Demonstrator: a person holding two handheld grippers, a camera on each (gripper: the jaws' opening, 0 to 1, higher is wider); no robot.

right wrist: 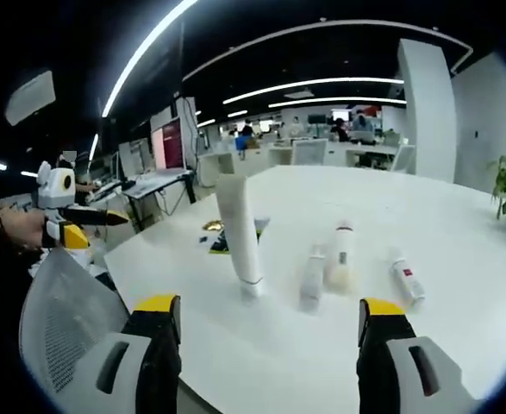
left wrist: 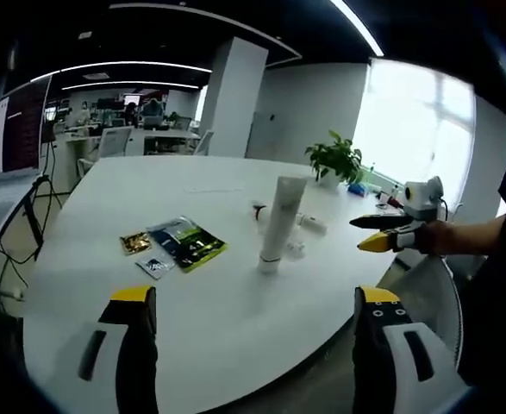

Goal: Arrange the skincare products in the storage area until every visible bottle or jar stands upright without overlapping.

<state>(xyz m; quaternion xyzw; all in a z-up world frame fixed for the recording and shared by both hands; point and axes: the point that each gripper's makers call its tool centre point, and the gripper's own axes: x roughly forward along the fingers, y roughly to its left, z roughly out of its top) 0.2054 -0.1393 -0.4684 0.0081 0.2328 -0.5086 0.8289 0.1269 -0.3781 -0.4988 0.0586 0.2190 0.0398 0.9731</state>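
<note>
A tall white tube (left wrist: 279, 224) (right wrist: 240, 235) stands upright on its cap near the middle of the white table (left wrist: 166, 328). Behind it lie small white bottles (left wrist: 309, 224); in the right gripper view three of them (right wrist: 311, 278) (right wrist: 341, 255) (right wrist: 405, 278) lie on their sides. My left gripper (left wrist: 257, 302) is open, well short of the tube, nothing between its jaws. My right gripper (right wrist: 270, 310) is open too, near the table edge facing the tube. The right gripper (left wrist: 382, 233) also shows at the right of the left gripper view, the left gripper (right wrist: 67, 220) at the left of the right gripper view.
Flat sachets, green and dark (left wrist: 188, 243), gold (left wrist: 135, 242) and pale (left wrist: 155, 266), lie left of the tube. A potted plant (left wrist: 335, 159) stands at the table's far side. A mesh office chair (right wrist: 67, 319) sits by the table edge. Desks and monitors fill the background.
</note>
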